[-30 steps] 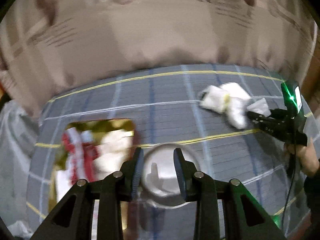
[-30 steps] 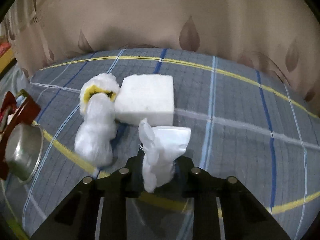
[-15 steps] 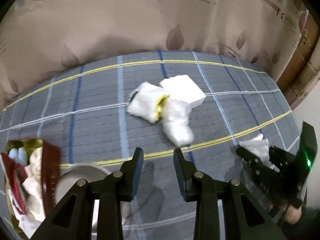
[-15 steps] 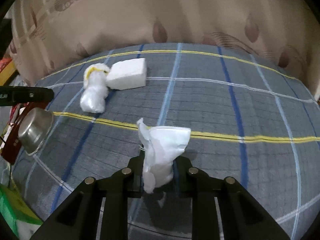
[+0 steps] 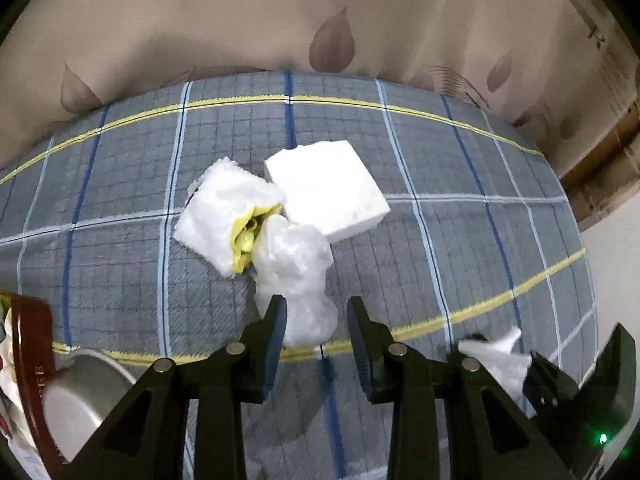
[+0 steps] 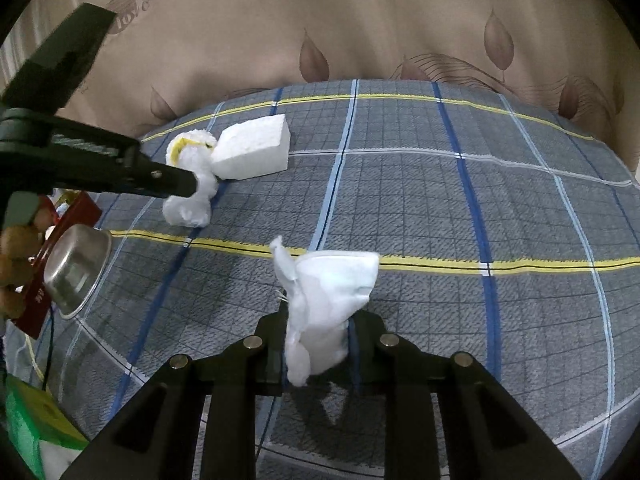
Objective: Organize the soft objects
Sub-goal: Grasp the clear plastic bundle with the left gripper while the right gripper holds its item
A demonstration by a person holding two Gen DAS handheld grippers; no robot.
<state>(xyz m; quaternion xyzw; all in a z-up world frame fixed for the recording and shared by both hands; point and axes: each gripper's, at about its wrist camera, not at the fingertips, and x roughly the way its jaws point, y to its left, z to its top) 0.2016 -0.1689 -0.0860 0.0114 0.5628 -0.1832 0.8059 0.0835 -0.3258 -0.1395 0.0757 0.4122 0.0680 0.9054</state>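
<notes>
A pile of soft white things lies on the blue checked cloth (image 5: 460, 208): a foam block (image 5: 326, 192), a fluffy cloth with a yellow lining (image 5: 224, 216) and a knotted clear plastic bag (image 5: 292, 264). My left gripper (image 5: 316, 316) hangs open just above the near end of the bag, which shows between its fingertips without being pressed. My right gripper (image 6: 316, 344) is shut on a crumpled white fabric pouch (image 6: 328, 292), lifted off the cloth nearer the front. The right wrist view shows the left gripper (image 6: 188, 188) reaching in over the bag (image 6: 188, 210), beside the foam block (image 6: 252, 148).
A steel bowl (image 6: 76, 268) leans against a dark red box (image 6: 74, 212) of white items at the left edge. A green box (image 6: 32, 420) sits at the near left. A beige leaf-print curtain (image 6: 360, 32) hangs behind. A hand (image 6: 16, 260) holds the left gripper.
My left gripper swung right, away from the bowl and red box, and dropped toward the white pile. The right gripper pulled back from the pile with the pouch, then held still.
</notes>
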